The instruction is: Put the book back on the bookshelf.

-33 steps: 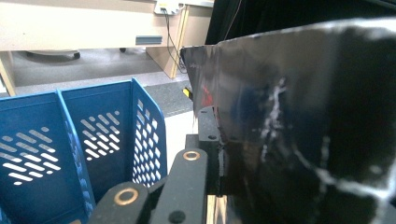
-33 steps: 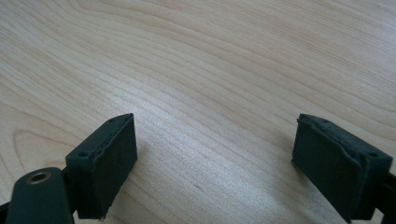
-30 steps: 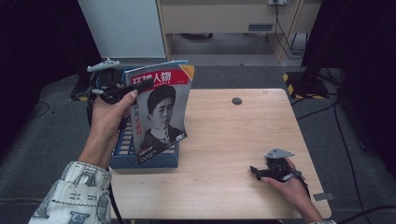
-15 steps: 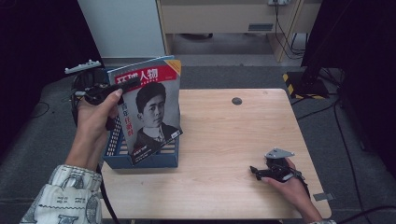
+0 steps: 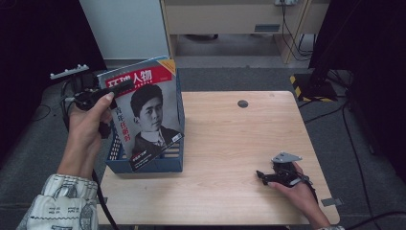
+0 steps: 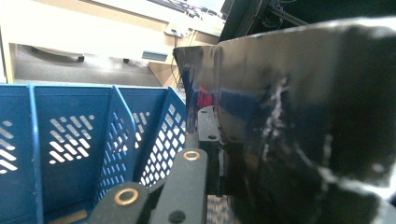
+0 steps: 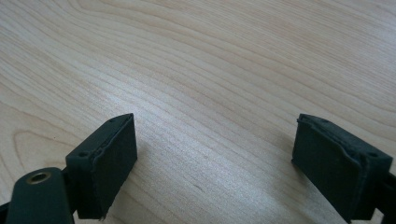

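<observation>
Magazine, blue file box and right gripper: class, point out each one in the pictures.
magazine (image 5: pixel 148 112), high view, middle of the cover
blue file box (image 6: pixel 70 140), left gripper view, slotted wall
right gripper (image 7: pixel 215 163), right gripper view, between the fingers

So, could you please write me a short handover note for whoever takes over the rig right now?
Left gripper: shut on the top edge of the magazine, holding it tilted over the blue file box; the box's slotted dividers show in the left gripper view.
Right gripper: open, holding nothing, resting on the wooden table near its right front corner.
Done: the magazine is gripped, its lower end at the box.
Left: whether it is going in or coming out I cannot tell. Finish that move, then release. The right gripper is free to steady the box.
</observation>
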Tool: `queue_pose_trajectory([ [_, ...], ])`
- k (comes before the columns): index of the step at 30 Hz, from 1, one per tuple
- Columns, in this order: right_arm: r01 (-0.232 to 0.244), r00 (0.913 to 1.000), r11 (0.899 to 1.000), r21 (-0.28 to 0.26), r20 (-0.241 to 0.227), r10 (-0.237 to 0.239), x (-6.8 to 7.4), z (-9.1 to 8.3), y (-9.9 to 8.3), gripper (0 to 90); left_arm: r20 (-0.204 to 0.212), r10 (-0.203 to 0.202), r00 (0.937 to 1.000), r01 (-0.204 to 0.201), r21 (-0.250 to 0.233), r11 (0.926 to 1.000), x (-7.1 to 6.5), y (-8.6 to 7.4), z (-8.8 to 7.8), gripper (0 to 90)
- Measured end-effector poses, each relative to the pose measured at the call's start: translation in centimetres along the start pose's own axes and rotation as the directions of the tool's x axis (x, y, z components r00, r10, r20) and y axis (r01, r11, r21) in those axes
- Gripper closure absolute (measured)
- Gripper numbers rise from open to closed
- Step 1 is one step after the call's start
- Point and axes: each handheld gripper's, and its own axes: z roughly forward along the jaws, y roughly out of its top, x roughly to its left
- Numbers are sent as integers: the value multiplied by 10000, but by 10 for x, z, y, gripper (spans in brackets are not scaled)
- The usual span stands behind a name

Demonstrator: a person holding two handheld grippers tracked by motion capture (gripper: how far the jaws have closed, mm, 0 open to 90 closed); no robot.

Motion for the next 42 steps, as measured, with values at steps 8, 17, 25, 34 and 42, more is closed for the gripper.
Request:
queue_pose_trajectory([
  [8,2,10000,10000,1,1,-2,0,0,0,140,-131,-40,9999,36,-285,9996,10,4,-20,867],
  [17,1,10000,10000,6,-2,-1,0,0,0,140,-492,-125,9987,100,-520,9986,20,8,-40,867],
  [25,42,10000,10000,-5,-23,-42,0,0,0,142,-802,-4,9968,-41,-558,9984,27,7,-53,867],
  [34,35,10000,10000,-8,-11,-35,0,0,0,142,-1064,19,9943,-83,-596,9982,36,4,-67,867],
  [42,15,10000,10000,3,-13,-15,0,0,0,142,-1317,118,9912,-191,-549,9983,41,1,-84,867],
])
